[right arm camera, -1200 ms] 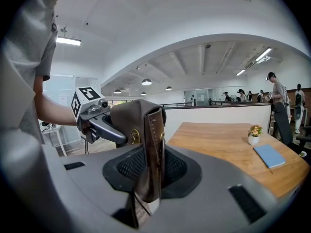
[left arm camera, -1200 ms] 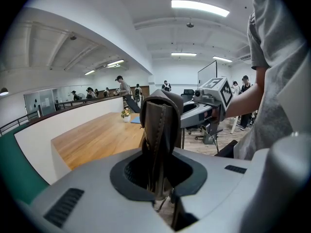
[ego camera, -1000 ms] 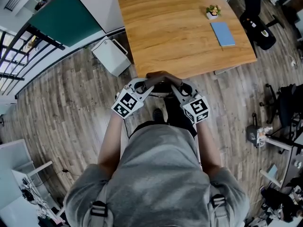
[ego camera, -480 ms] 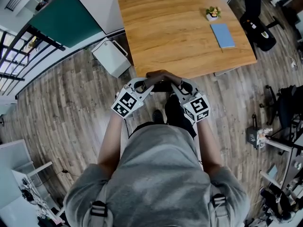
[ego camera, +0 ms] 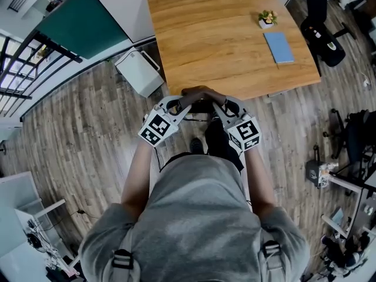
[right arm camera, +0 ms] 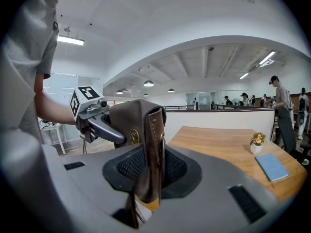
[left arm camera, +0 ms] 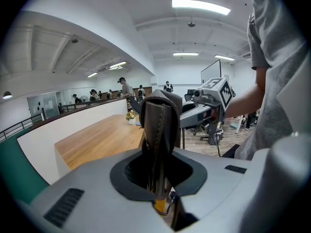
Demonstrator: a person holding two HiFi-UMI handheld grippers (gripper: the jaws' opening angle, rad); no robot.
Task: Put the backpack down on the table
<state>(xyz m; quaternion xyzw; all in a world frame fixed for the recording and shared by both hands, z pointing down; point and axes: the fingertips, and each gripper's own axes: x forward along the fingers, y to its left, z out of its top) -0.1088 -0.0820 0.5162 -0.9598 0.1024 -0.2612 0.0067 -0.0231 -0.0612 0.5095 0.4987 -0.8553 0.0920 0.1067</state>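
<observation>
Backpack (ego camera: 202, 94) is held short of the counter (ego camera: 217, 34).
Its strap (left arm camera: 158, 125) is pinched by left gripper (left arm camera: 158, 178) and right gripper (right arm camera: 150, 178); the counter edge ahead could be struck.

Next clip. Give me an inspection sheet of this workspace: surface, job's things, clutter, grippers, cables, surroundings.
Surface: wooden table, mostly bare.
Job's things: brown backpack, held up by its strap in front of the table's near edge, not yet on the table.
Clutter: potted plant and blue notebook toward the table's right side.
Grippers: left hand-held gripper and right hand-held gripper, each shut on the backpack's leather strap.
Cables: one thin cord on the floor at the person's left.
Surroundings: plank floor; white bin by the table's left corner; office chair at right.
</observation>
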